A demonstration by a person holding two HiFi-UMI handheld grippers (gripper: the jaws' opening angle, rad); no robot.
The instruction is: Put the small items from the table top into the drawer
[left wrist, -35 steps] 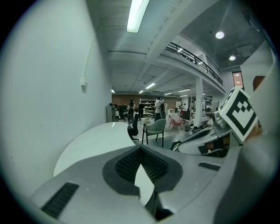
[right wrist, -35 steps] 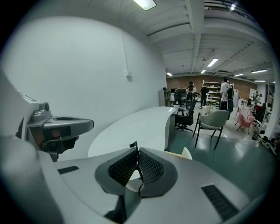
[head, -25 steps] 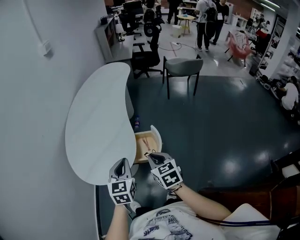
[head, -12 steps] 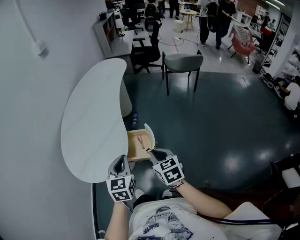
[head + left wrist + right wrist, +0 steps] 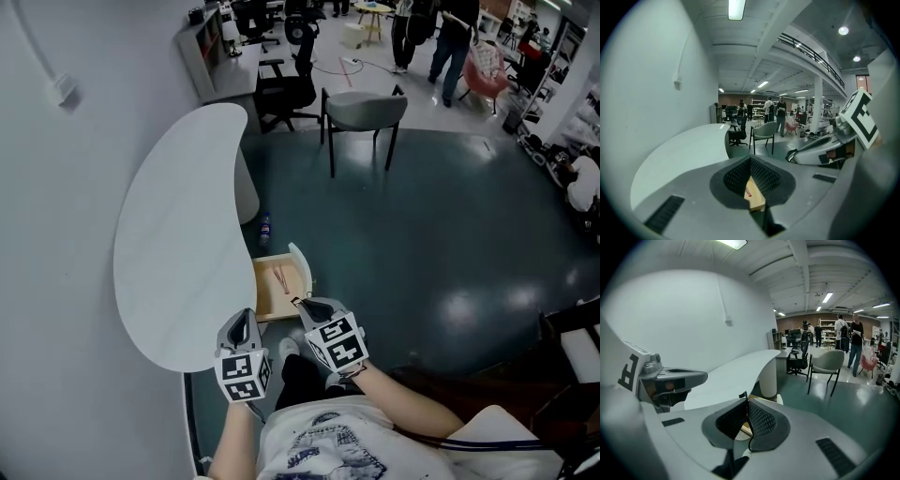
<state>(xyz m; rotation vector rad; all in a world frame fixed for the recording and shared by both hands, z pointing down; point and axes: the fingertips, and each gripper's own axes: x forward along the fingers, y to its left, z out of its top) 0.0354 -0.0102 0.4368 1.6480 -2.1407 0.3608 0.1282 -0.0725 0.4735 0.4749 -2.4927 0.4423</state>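
Observation:
A white curved table top (image 5: pixel 178 234) runs along the wall at left, and no loose item shows on it. Under its near edge a wooden drawer (image 5: pixel 267 298) stands pulled out, with a thin reddish item (image 5: pixel 281 275) lying inside. My left gripper (image 5: pixel 245 321) hovers over the table's near end, just left of the drawer, shut and holding nothing. My right gripper (image 5: pixel 302 303) hangs at the drawer's near right corner, also shut and holding nothing. In the left gripper view the drawer (image 5: pixel 756 199) and the reddish item (image 5: pixel 748 191) show past the closed pads.
A grey chair (image 5: pixel 364 112) and a black office chair (image 5: pixel 286 89) stand on the dark floor beyond the table. A small bottle (image 5: pixel 264 228) lies on the floor by the table's pedestal. Several people (image 5: pixel 450 37) stand far back.
The head view has swung, so the table and drawer sit further left in the picture. Both grippers have drawn back and down a little together, still shut beside the drawer's near end.

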